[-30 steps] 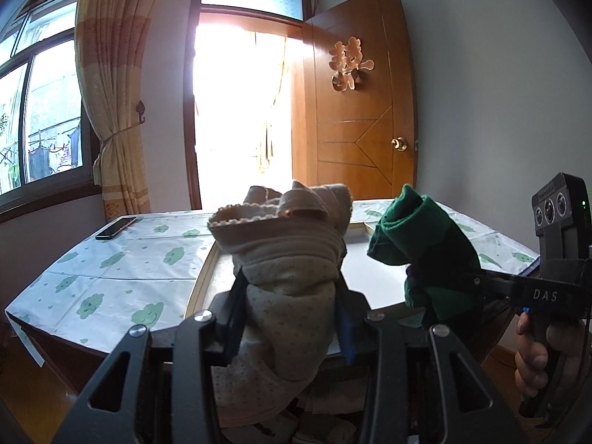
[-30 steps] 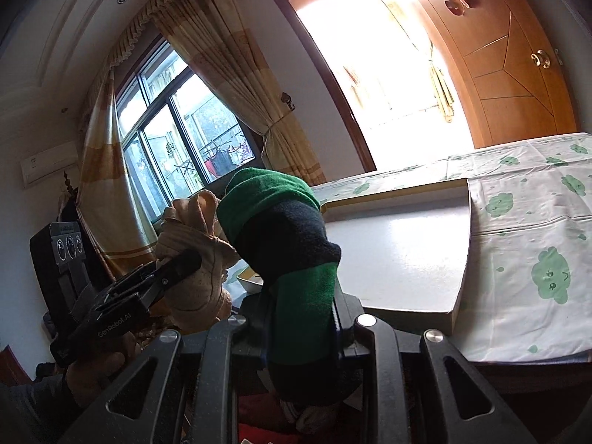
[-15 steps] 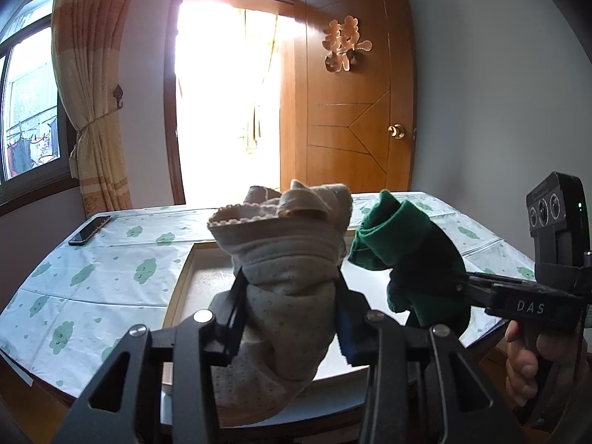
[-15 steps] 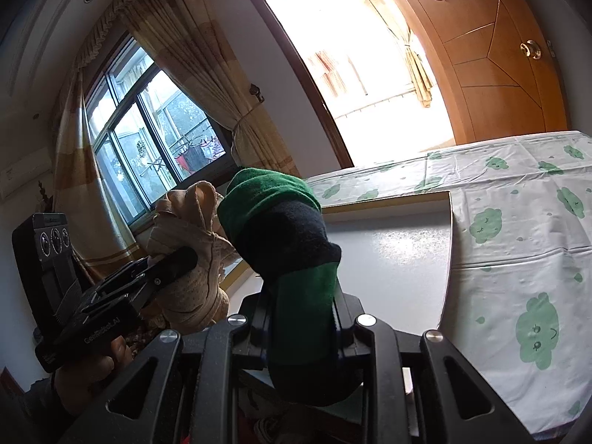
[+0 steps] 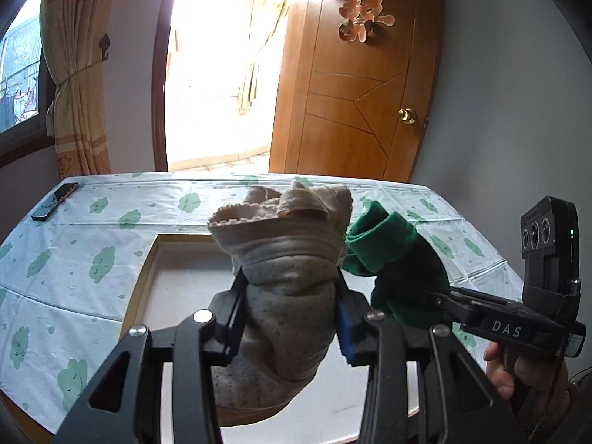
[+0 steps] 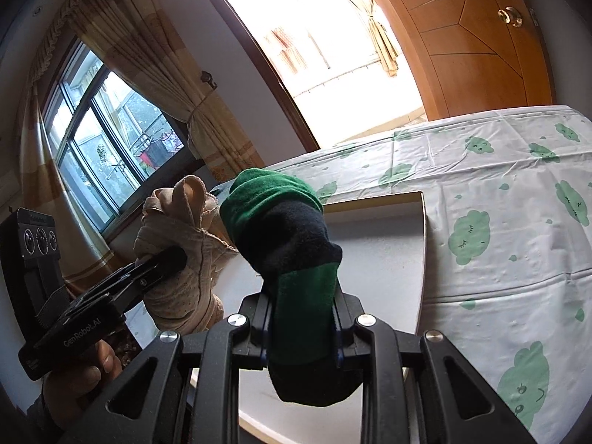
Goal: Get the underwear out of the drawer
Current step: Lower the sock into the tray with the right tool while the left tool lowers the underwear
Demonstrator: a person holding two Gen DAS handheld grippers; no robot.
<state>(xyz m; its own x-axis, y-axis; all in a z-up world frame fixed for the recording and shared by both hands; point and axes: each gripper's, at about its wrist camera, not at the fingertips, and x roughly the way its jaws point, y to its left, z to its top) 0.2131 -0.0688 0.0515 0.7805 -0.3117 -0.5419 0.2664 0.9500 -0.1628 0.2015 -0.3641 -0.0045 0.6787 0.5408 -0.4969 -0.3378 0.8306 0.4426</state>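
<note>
Obs. Two rolled garments are up in the air, one per tool.

Beige dotted underwear (image 5: 292, 296): a bundled roll with a scalloped trim at its top, pinched at mid-height between the jaws of the left gripper (image 5: 288, 318). Jaws are pressed against the cloth on both sides. The roll stands upright, its loose lower end hanging below the fingers.

Green-and-black underwear (image 6: 292, 259): a tighter roll, green cuff on top, black band, green below. The right gripper (image 6: 301, 325) is clamped on it, jaws narrow and squeezing the fabric. From the left wrist view it sits at about 3 o'clock of the beige roll, just beside it; I cannot tell whether the two touch.

Below both: a shallow white tray (image 5: 177, 281) with a pale wood rim, lying on a table under a white tablecloth (image 5: 100, 236) with green cloud prints. Both rolls hang over the tray, clear of it. A dark phone (image 5: 55, 201) lies at the cloth's 10 o'clock corner. Beyond: a wooden door (image 5: 355, 92) at 12 to 1 o'clock, a bright doorway, a tied curtain (image 5: 79, 85) at 10 o'clock.

Progress, judged: no drawer is in either view, so the removal looks done for these two pieces. Left: set them down, probably on the tray, and let go. Whether more remains in the drawer cannot be told.
</note>
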